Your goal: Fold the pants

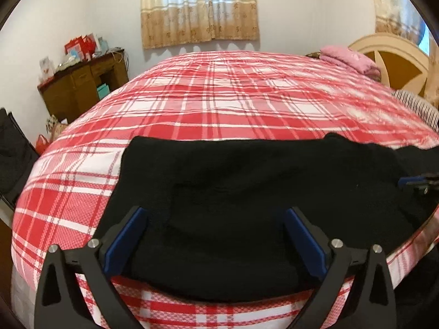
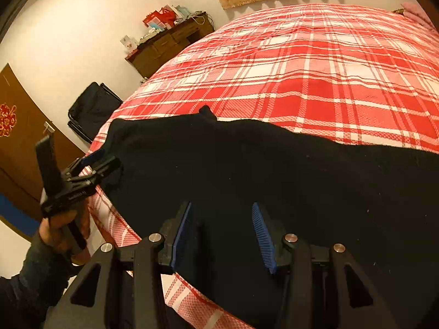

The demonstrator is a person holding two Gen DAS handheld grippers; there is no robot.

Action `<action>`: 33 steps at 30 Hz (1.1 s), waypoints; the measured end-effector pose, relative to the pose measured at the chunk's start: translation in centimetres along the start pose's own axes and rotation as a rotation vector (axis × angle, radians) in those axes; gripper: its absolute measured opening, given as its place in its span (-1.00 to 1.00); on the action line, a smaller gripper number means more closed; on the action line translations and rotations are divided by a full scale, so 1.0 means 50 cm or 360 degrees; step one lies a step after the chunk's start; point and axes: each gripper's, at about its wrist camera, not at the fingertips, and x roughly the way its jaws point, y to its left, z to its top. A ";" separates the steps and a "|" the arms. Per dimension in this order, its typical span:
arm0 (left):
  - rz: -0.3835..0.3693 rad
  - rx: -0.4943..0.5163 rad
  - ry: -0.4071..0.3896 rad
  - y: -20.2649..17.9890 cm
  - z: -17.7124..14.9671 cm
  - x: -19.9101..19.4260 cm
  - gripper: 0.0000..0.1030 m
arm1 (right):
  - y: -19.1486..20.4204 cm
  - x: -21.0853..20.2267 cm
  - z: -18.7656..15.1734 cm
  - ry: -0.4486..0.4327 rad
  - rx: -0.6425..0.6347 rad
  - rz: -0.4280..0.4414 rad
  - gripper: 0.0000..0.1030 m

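A: Black fabric, is that the pants? Where do they lie?

B: Yes. The black pants (image 1: 247, 192) lie spread along the near edge of a bed (image 1: 219, 104) covered in red and white plaid, reaching from left to right across both views.

A: Starting at the left, what is the left tool doing?

B: The left tool (image 1: 214, 235) sits over the left end of the pants with its blue pads as far apart as they go. Cloth lies beneath the gap, but nothing is clamped. In the right wrist view a hand (image 2: 59, 227) holds it at the bed's left edge.

A: And to the right?

B: The right tool (image 2: 222, 235) is about half open above the middle of the pants. Its pads look clear of the cloth, so it seems to hold nothing.

A: Which step is this?

B: Likely between folds: the cloth is laid down and both tools are free. The next move probably calls for each tool to pinch an edge of the cloth and carry it over evenly, without bunching.
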 end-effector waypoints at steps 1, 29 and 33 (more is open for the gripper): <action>0.0011 0.0005 0.0001 -0.002 -0.001 0.000 1.00 | 0.000 -0.006 -0.001 -0.0006 0.0000 -0.0004 -0.08; 0.0130 -0.0260 -0.0046 0.088 -0.012 0.018 1.00 | -0.378 -0.609 -0.161 -0.0904 0.0795 -0.0657 0.19; 0.0158 -0.0231 -0.0040 0.087 -0.013 0.021 1.00 | -0.464 -0.723 -0.242 -0.1060 0.1091 -0.0816 0.18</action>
